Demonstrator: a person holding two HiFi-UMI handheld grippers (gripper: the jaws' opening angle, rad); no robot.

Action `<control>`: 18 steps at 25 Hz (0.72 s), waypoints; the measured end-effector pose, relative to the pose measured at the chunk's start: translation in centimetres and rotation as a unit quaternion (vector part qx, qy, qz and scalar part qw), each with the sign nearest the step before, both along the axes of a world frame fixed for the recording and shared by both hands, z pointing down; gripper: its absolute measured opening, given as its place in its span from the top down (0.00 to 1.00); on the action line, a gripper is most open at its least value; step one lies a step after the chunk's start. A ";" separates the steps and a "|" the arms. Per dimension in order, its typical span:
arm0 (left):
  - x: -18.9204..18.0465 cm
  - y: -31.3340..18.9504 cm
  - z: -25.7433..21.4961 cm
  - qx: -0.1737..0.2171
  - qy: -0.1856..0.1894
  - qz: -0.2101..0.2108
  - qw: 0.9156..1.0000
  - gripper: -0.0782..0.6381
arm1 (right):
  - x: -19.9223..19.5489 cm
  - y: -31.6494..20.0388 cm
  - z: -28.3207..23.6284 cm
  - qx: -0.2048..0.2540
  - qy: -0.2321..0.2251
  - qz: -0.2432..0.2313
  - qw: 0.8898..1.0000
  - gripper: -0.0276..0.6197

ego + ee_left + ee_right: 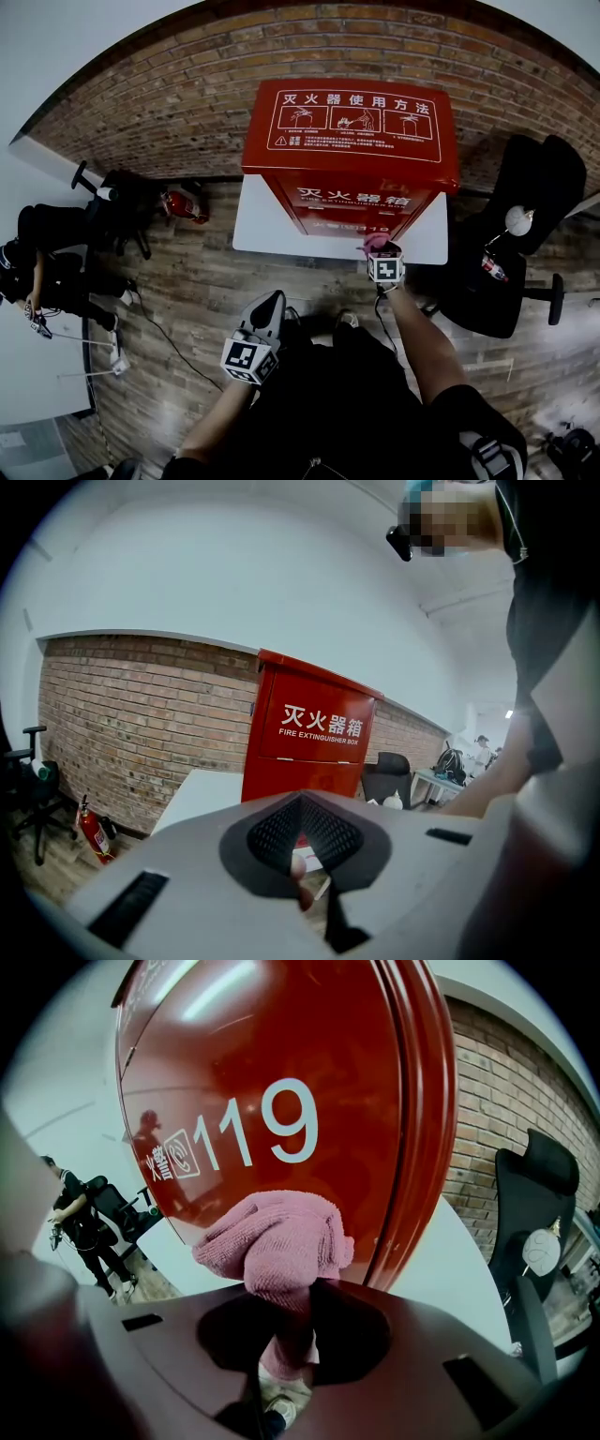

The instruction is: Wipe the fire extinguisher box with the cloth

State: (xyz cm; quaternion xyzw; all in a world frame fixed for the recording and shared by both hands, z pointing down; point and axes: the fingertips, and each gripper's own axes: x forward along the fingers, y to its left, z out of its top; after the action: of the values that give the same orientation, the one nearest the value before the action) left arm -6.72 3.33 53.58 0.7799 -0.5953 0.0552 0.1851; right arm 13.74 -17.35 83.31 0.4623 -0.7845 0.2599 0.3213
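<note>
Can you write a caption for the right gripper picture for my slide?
The right gripper holds a pink cloth up to the red fire extinguisher box, just below the white 119.

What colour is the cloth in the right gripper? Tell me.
Pink. The cloth shows best in the right gripper view.

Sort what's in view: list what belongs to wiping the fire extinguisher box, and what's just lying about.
For the job:
- fire extinguisher box
- pink cloth, pinched in the right gripper at the box's front

Lying about:
- small fire extinguisher, off to the left
- black office chair
- left gripper, idle and holding nothing
</note>
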 end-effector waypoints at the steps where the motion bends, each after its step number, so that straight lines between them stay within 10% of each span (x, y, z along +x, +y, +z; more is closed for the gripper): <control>1: 0.0 0.0 -0.1 0.001 0.001 0.000 1.000 0.86 | 0.0 0.0 -0.1 0.002 0.001 -0.001 1.000 0.82; 18: 0.6 -0.4 -0.5 0.010 0.002 0.015 1.000 0.86 | -0.4 -0.2 -3.9 0.020 -0.017 0.005 1.000 0.82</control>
State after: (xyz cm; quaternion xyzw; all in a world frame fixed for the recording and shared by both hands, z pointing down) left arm -6.14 2.94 53.06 0.7905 -0.5839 0.0510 0.1777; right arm 13.31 -17.51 79.39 0.4678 -0.7928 0.2534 0.2974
